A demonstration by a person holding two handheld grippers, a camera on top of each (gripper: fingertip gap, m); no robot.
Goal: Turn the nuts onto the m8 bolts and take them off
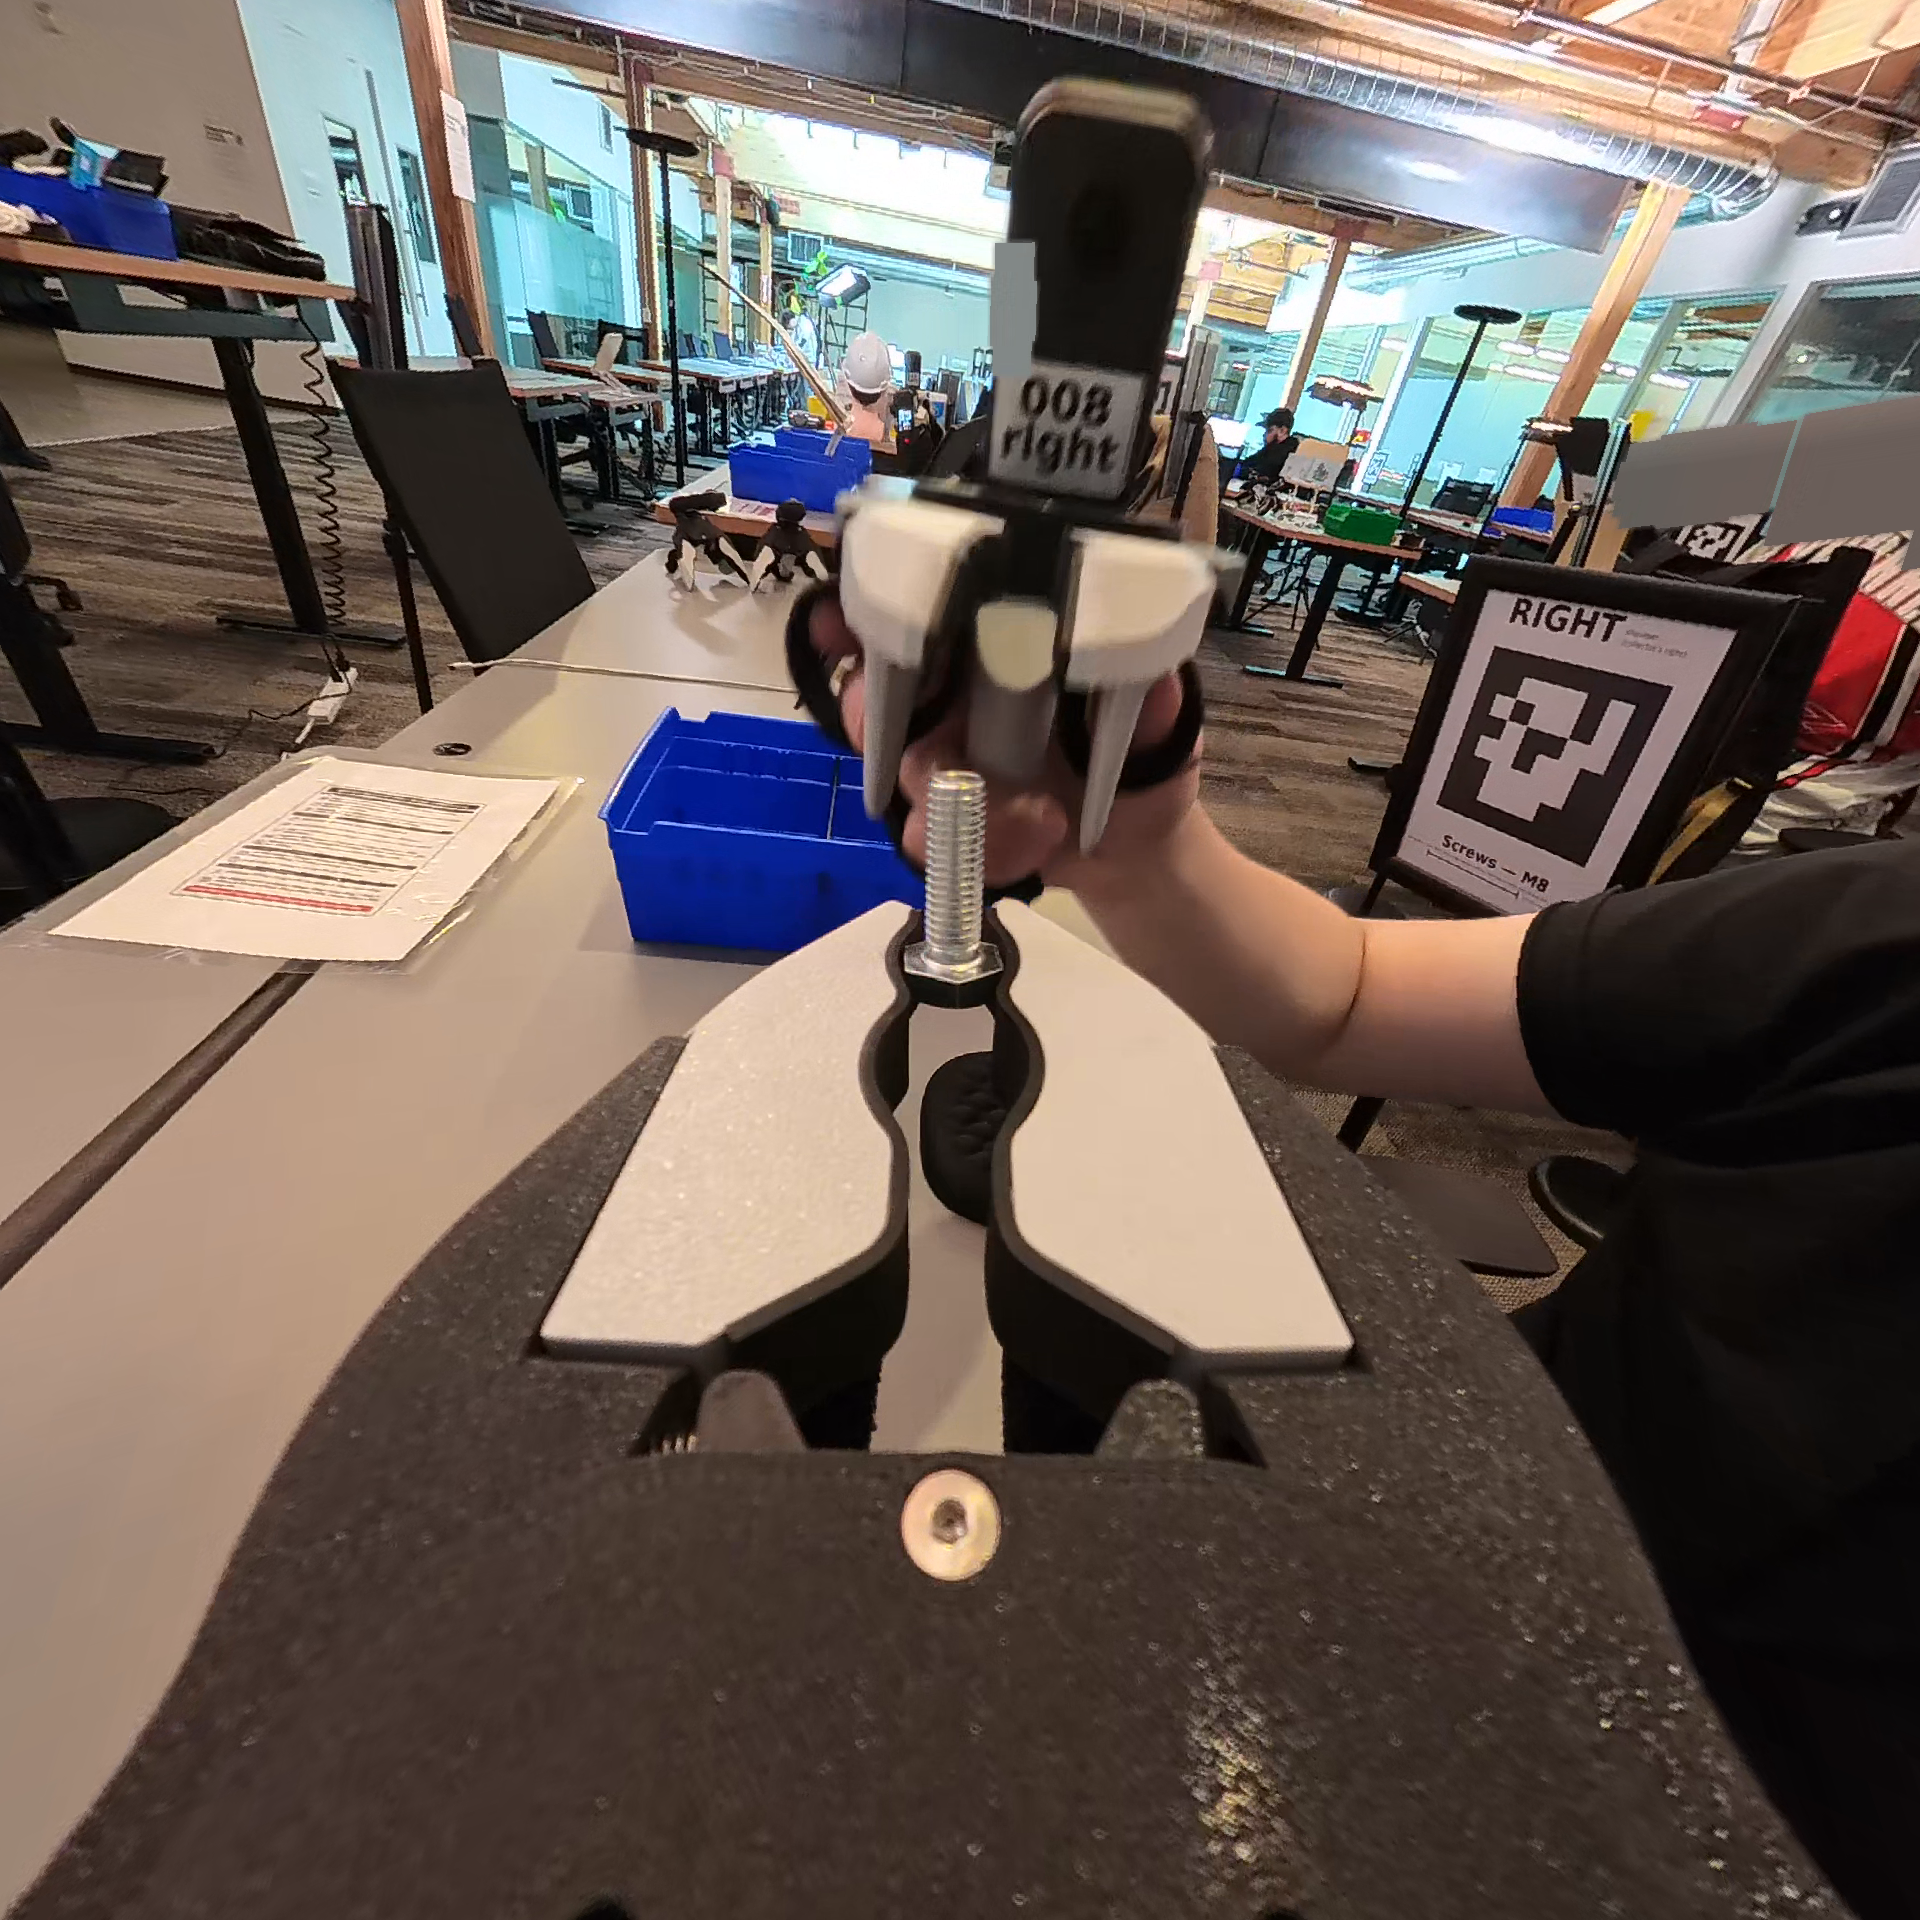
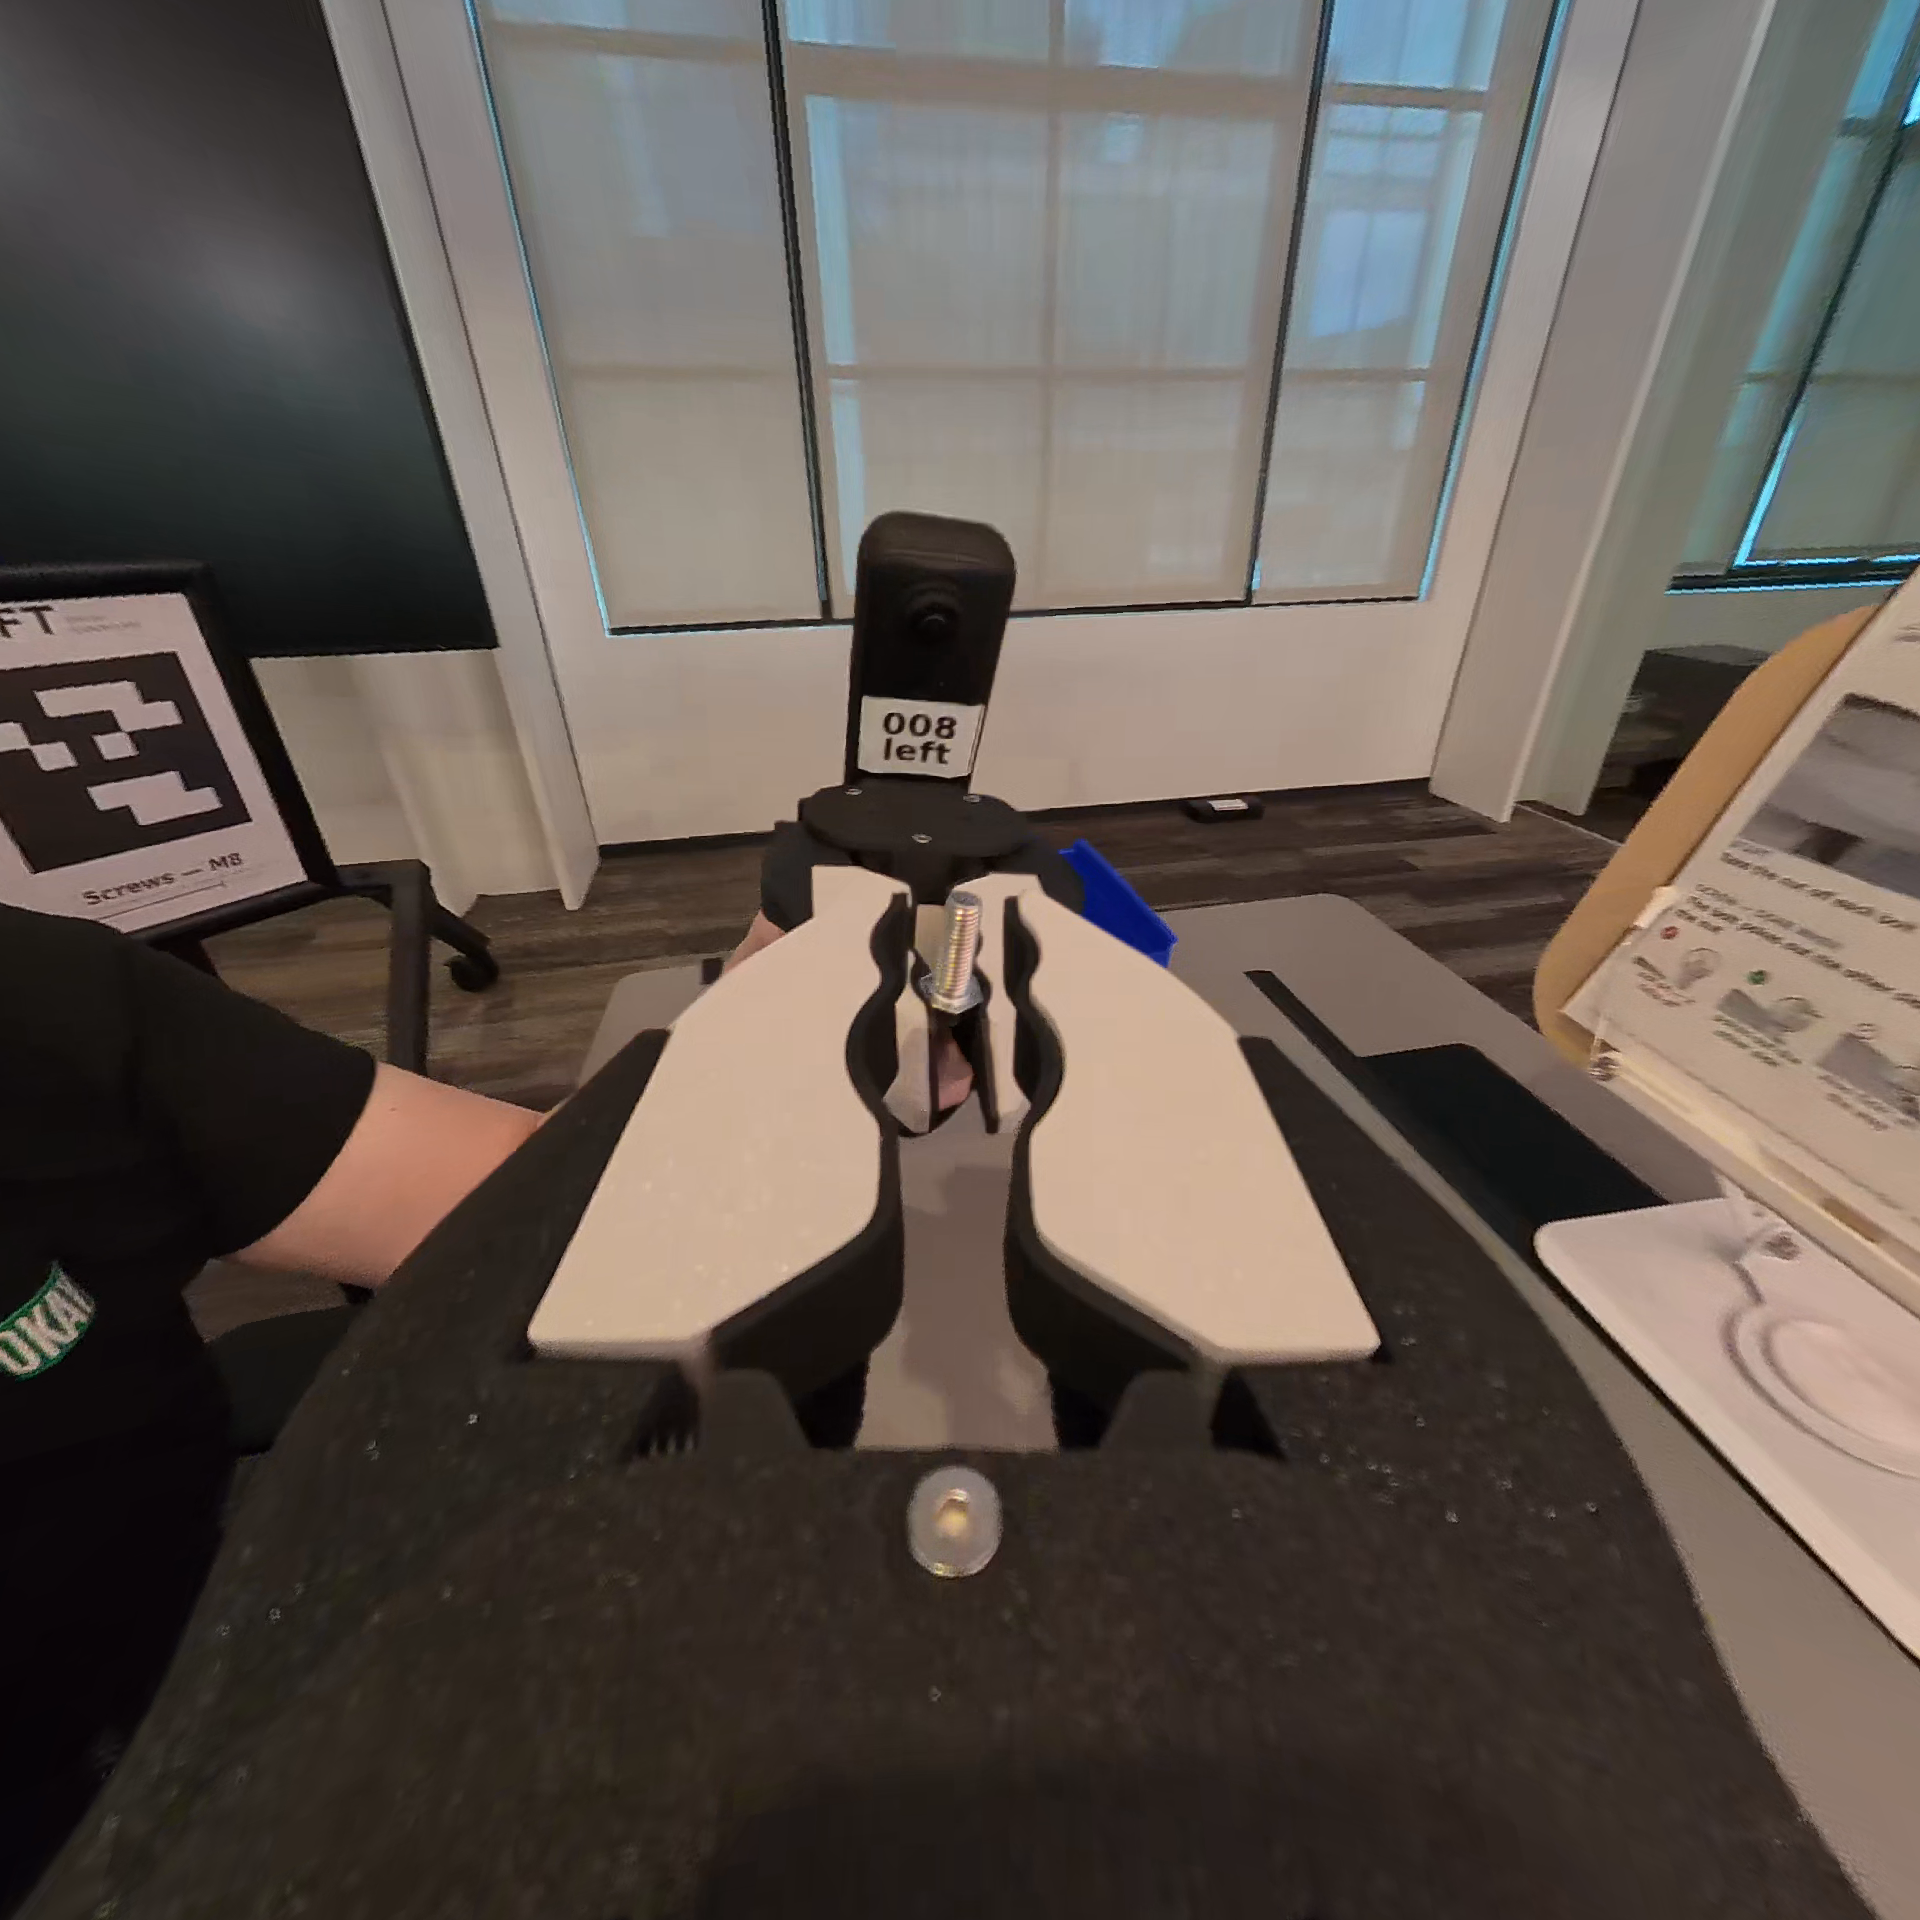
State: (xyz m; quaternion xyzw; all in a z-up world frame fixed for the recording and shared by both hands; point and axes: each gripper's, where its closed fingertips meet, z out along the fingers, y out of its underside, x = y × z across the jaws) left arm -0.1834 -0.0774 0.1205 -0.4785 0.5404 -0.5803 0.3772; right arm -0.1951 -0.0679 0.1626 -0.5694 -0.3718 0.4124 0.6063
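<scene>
Through the left wrist view: left claw [image 1: 951, 925] pinched nearly shut on the hex base of the bolt [image 1: 956, 862], threaded shank standing up past the tips. Hard to tell whether that hex piece is the bolt's own head or a nut; no separate nut made out anywhere. Just above the thread end, the right claw [image 1: 992, 821], motion-blurred, fingers spread apart and pointing down either side of the shank tip. No touch to be seen between fingers and thread. Behind it a gloved hand [image 1: 1132, 821], mostly hidden by the claw body. Nothing discernible in that grip, though blur spoils the detail.

Through the right wrist view: right claw [image 2: 954, 914] wide apart, with the bolt [image 2: 954, 956] framed in the gap near the tips, clear of both pads. Below it the left claw [image 2: 951, 1049], seen edge-on and largely covered by the near fingers, so its hold on the hex base only glimpsed.

Behind, on the grey surface [image 1: 312, 1143]: a blue bin [image 1: 748, 862], its right end hidden behind claw and hand, contents not visible; only a corner of the blue bin [image 2: 1127, 914] in the other view. To the left, a laminated sheet [image 1: 312, 862]. Off the surface, a framed marker sign [image 1: 1558, 727], lower corner cut off by a forearm.
</scene>
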